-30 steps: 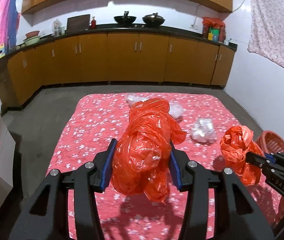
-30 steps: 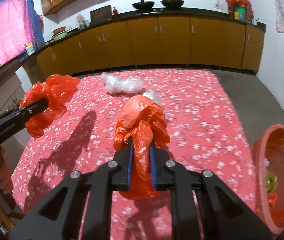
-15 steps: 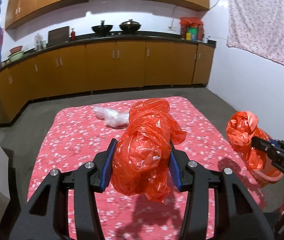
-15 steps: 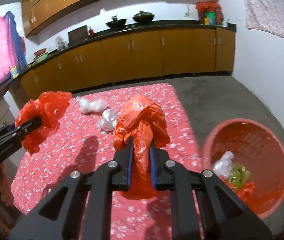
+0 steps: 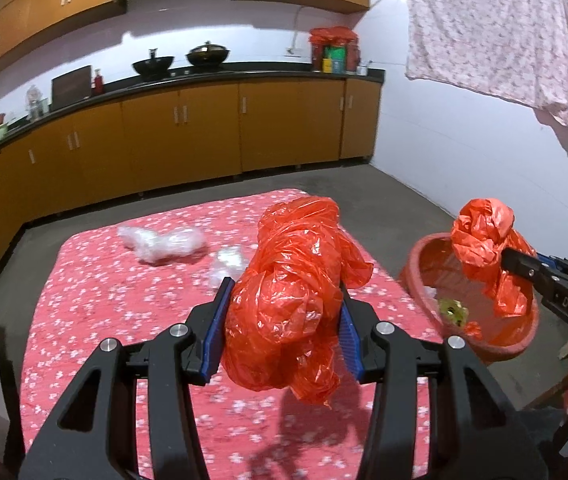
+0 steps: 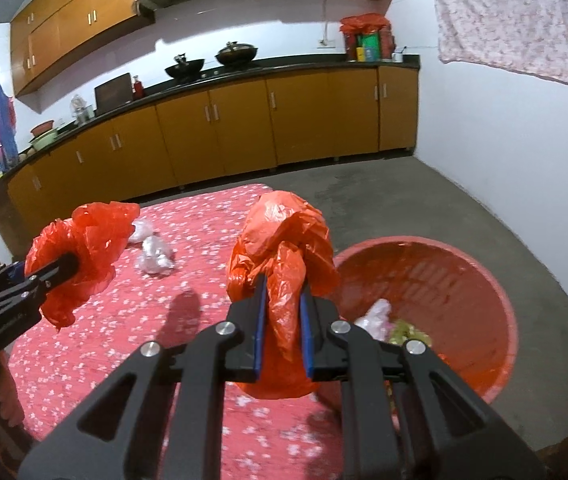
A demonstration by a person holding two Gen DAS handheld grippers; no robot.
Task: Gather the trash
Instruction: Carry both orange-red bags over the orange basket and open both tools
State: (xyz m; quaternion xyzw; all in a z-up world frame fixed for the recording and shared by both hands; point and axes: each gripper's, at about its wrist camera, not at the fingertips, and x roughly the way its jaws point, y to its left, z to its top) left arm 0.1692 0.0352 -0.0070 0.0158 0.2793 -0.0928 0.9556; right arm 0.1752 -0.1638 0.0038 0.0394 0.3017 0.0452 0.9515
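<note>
**Two bags in hand, basket just ahead**

I am at the carry-and-drop step. My left claw [image 5: 281, 316] is clamped about half-wide on a bulky red plastic bag [image 5: 292, 300], which fills the centre of the left wrist view, the blue pads pressing into both its sides. My right claw [image 6: 281, 320] is nearly closed, pinching the thin neck of a second red bag [image 6: 284, 256] at the centre of its own view; the bunched top sits above the jaws and the rest hangs below.

The red basket [image 6: 496, 300], where the trash goes, lies at lower right in the right wrist view, with a few scraps already inside. In the left wrist view my right bag appears over its rim at the right edge.

Next, I judge, the right claw needs to be over the basket's mouth before its jaws part, then the left follows. Clear plastic wads [image 5: 163, 242] remain on the flowered cloth [image 5: 95, 304], upper left of centre, for later.
</note>
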